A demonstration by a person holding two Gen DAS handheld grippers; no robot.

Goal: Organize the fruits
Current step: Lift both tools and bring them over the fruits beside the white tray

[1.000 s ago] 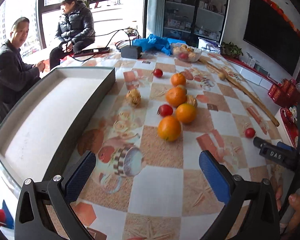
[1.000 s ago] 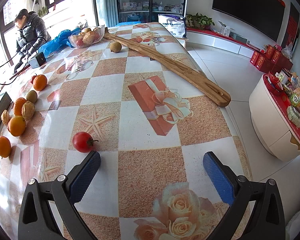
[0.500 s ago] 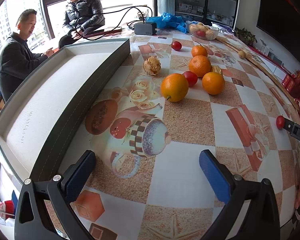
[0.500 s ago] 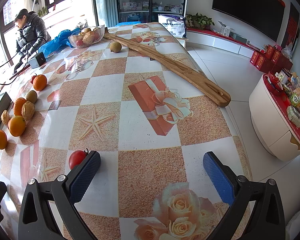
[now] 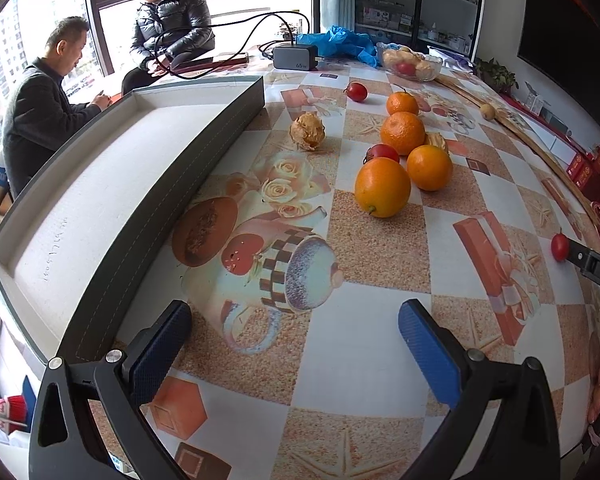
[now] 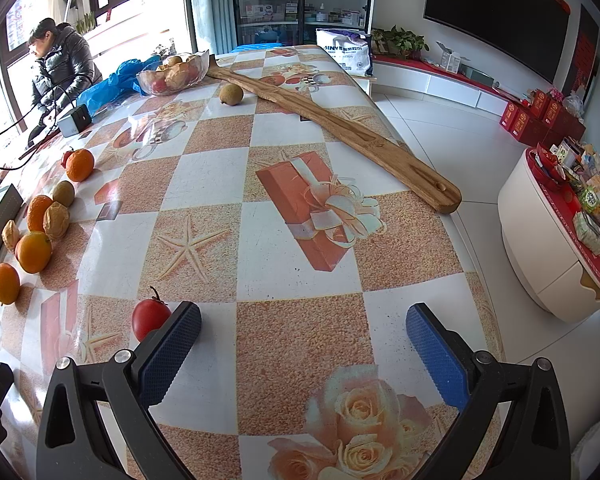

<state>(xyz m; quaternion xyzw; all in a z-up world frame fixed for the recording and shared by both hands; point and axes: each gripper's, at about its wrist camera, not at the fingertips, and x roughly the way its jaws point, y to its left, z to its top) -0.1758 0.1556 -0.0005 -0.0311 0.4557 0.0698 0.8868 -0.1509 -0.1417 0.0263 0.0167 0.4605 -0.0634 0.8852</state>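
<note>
Both grippers' fingers (image 6: 168, 356) spread wide, holding nothing. Upper left, a grey tray (image 5: 228, 120) borders scattered oranges (image 5: 382, 187); a red tomato (image 6: 150, 317) sits just outside the right gripper (image 6: 302, 352)'s left finger.

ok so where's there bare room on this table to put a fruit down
Free: inside the grey tray with the white floor, and the tablecloth between the small red tomato and the long wooden board. Crowded: the cluster of oranges beside the tray.

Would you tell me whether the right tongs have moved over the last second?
Yes. The right tongs shifted left, toward the tomato; the gift-box print barely moved in the right wrist view.
</note>
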